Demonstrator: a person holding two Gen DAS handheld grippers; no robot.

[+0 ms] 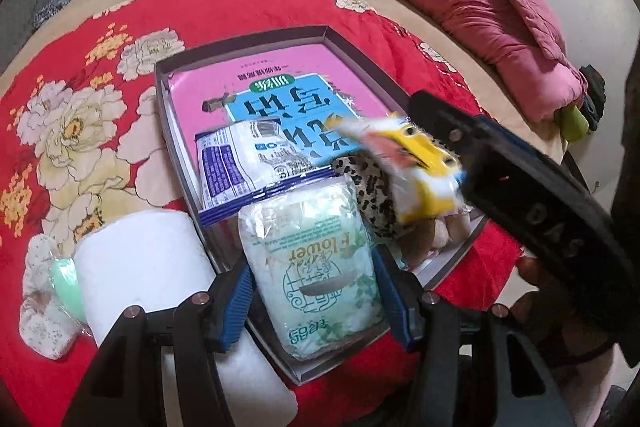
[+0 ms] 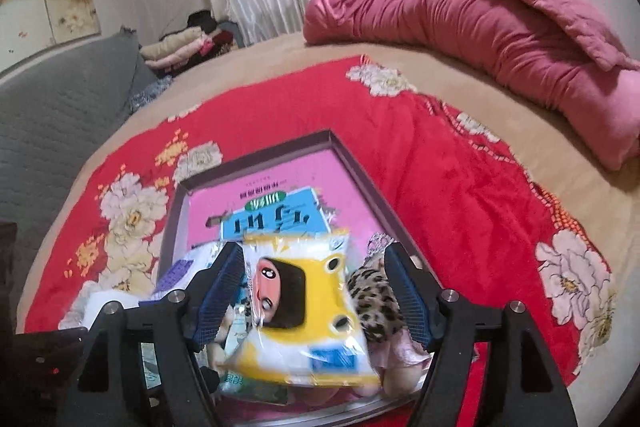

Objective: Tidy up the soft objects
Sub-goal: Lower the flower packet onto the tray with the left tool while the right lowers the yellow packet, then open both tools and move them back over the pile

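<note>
My left gripper (image 1: 314,291) is shut on a green "Flower" tissue pack (image 1: 316,267), which rests at the near end of a dark shallow box (image 1: 240,47). In the box lie a pink-and-blue book (image 1: 280,87), a blue-and-white pack (image 1: 248,163) and a leopard-print soft doll (image 1: 372,195). My right gripper (image 2: 316,287) stands open over the box (image 2: 256,159). A yellow tissue pack (image 2: 308,319) lies blurred between its fingers, and a gap shows at the right pad (image 2: 408,295). The leopard doll (image 2: 376,303) lies under it. In the left wrist view the yellow pack (image 1: 420,167) sits off my right gripper (image 1: 460,163).
A white paper roll (image 1: 148,267) and a bagged green item on floral cloth (image 1: 64,279) lie left of the box on the red flowered sheet (image 1: 240,3). A pink quilt (image 2: 500,39) is bunched at the far right. Folded clothes (image 2: 180,47) and a grey cushion (image 2: 60,107) are at the left.
</note>
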